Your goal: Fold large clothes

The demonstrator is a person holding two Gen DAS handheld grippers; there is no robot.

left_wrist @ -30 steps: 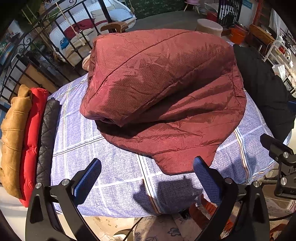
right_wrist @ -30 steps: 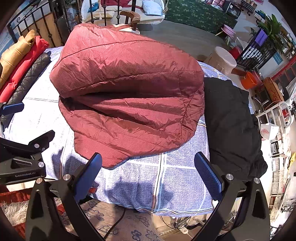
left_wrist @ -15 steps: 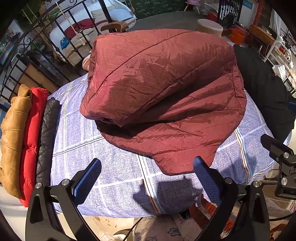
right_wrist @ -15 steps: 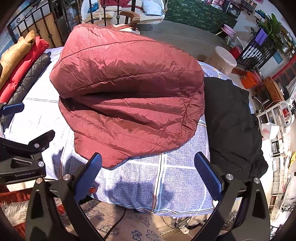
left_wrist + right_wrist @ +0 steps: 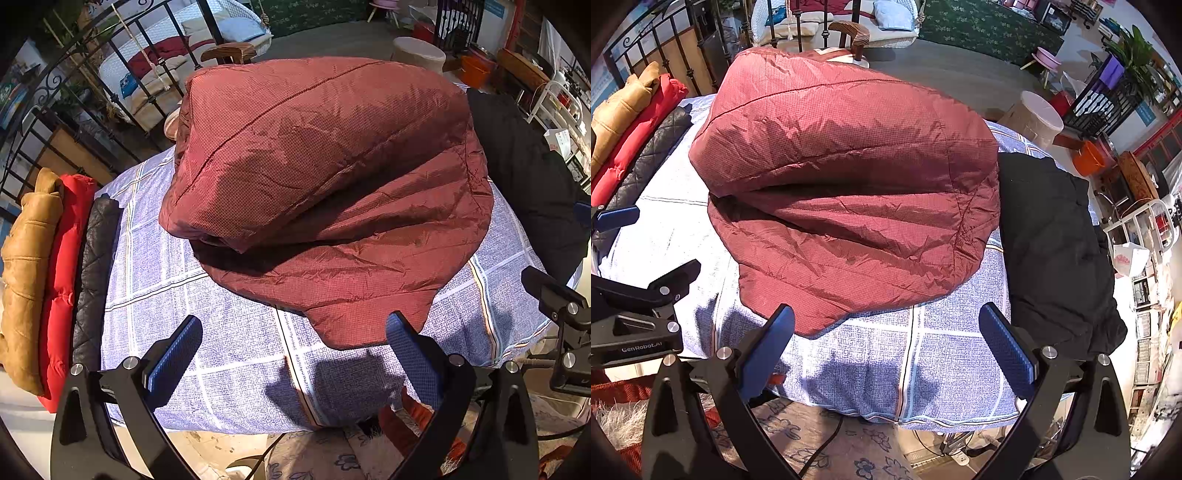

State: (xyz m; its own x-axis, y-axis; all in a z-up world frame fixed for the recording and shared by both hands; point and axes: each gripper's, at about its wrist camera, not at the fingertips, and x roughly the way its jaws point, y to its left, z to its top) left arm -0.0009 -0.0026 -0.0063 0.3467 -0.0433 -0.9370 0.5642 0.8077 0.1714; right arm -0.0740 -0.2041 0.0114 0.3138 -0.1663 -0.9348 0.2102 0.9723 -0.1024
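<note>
Left gripper (image 5: 293, 347): mine, jaws spread wide, holding nothing, poised over the near edge of the checked blue sheet (image 5: 229, 332).
Right gripper (image 5: 886, 332): mine, likewise spread wide and holding nothing, beside the left one.
Maroon padded jacket (image 5: 325, 192): folded over on itself, lying on the sheet just ahead of both grippers; its lowest flap reaches to between my left fingers, not touching them. In the right wrist view its near tip sits just beyond my left-hand finger (image 5: 768, 339).
Black garment (image 5: 1052, 240): ahead to my right, touching the jacket's right edge.
Quilted black jacket (image 5: 94, 266), red jacket (image 5: 61, 280), tan jacket (image 5: 26, 266): side by side, ahead to my left, well apart from the maroon one.
</note>
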